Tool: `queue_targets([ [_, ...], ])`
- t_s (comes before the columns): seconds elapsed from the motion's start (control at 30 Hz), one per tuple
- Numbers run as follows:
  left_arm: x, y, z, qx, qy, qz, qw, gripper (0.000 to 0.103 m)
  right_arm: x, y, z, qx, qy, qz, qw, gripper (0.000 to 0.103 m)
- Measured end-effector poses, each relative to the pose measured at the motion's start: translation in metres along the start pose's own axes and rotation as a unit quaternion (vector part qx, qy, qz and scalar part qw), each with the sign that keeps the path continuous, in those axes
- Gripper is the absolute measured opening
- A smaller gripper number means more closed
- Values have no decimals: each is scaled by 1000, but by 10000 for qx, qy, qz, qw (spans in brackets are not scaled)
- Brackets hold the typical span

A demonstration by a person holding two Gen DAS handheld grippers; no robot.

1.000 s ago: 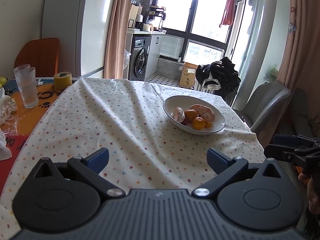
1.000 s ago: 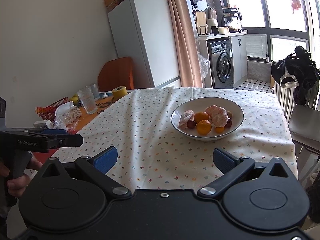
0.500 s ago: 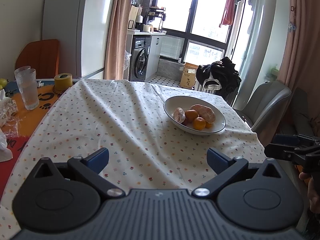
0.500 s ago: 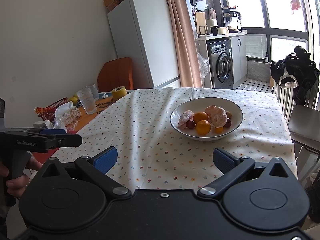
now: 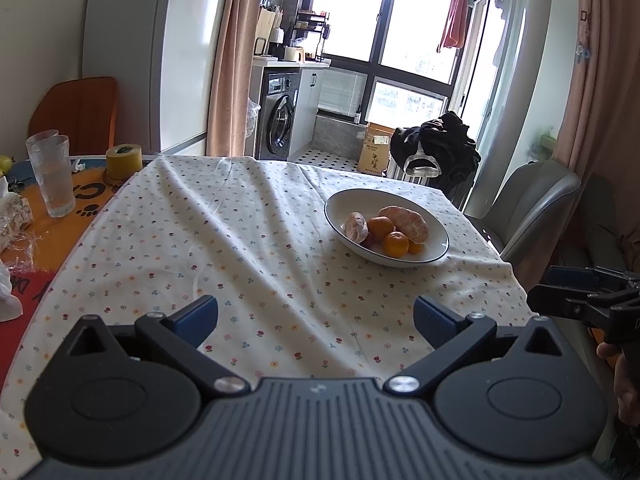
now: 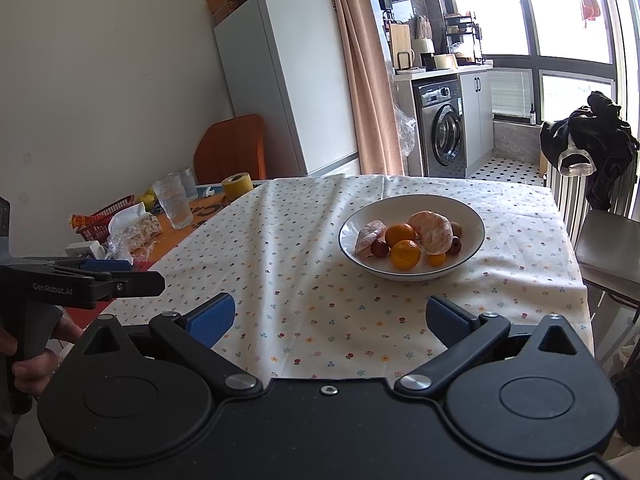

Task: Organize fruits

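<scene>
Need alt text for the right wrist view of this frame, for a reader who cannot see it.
An open right hand-held gripper hovers over a floral tablecloth, facing a white bowl of peeled and whole mandarins and small red fruits. At far left, a hand holds the left hand-held gripper; glasses and a yellow tape roll stand behind.

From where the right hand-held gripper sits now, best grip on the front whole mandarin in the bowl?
Take the front mandarin across its round sides, coming down from above and slightly from the near rim of the bowl. It sits foremost with its top exposed; the peeled mandarin and a small red fruit crowd its flanks, so keep the right hand-held gripper wide.
</scene>
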State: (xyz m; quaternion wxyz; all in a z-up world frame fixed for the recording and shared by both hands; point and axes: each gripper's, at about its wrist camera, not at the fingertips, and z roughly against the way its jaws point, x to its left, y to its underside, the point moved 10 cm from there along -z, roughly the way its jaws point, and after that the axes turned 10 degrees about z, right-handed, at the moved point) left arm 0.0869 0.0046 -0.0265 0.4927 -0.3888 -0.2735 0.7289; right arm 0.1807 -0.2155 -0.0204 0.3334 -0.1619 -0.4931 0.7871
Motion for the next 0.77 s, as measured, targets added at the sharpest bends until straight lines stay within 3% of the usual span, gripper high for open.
queue_targets([
  [0.77,-5,3,0,33,40,-60,10000,103,-3,2,-3,19,11,-10,10000,103],
])
